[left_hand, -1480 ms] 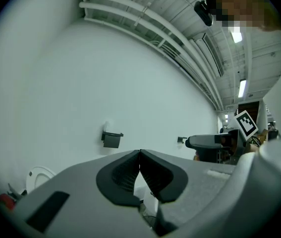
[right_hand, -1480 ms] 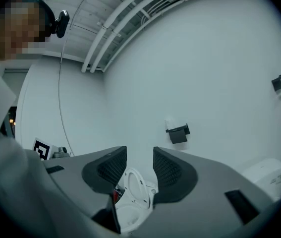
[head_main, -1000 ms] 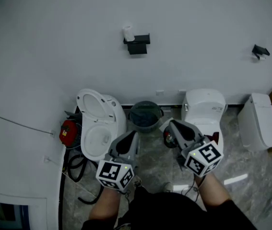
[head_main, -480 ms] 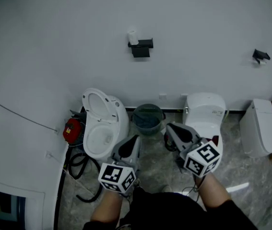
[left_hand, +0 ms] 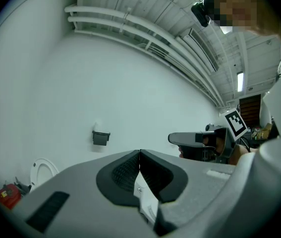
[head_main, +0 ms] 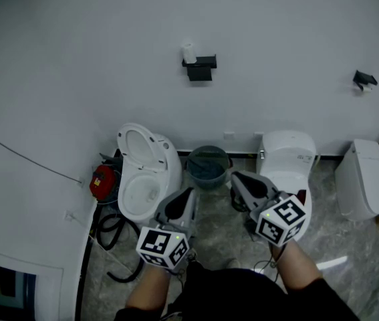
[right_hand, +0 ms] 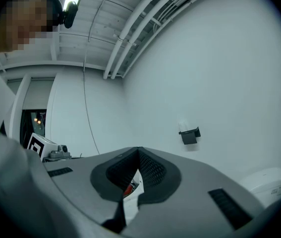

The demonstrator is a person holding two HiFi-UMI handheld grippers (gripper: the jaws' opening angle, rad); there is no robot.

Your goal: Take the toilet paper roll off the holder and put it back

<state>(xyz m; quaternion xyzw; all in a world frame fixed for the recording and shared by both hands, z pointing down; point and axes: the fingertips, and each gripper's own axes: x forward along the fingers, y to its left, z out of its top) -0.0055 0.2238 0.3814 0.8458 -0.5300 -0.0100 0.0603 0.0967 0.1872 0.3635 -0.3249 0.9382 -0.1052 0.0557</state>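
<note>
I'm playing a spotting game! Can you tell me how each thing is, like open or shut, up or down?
toilet paper roll: standing on the holder, nothing touching it.
holder: fixed to the wall, carrying the roll.
left toilet: lid up, bowl open.
middle toilet: lid down.
left claw: shut, empty.
right claw: shut, empty.

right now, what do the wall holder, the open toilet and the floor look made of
Wall holder: probably matte black metal or plastic; dark, boxy, no shine.
Open toilet: glossy white ceramic, likely; smooth bright bowl.
Floor: polished grey stone or marble-look tile; veined, with a light reflection.
</note>
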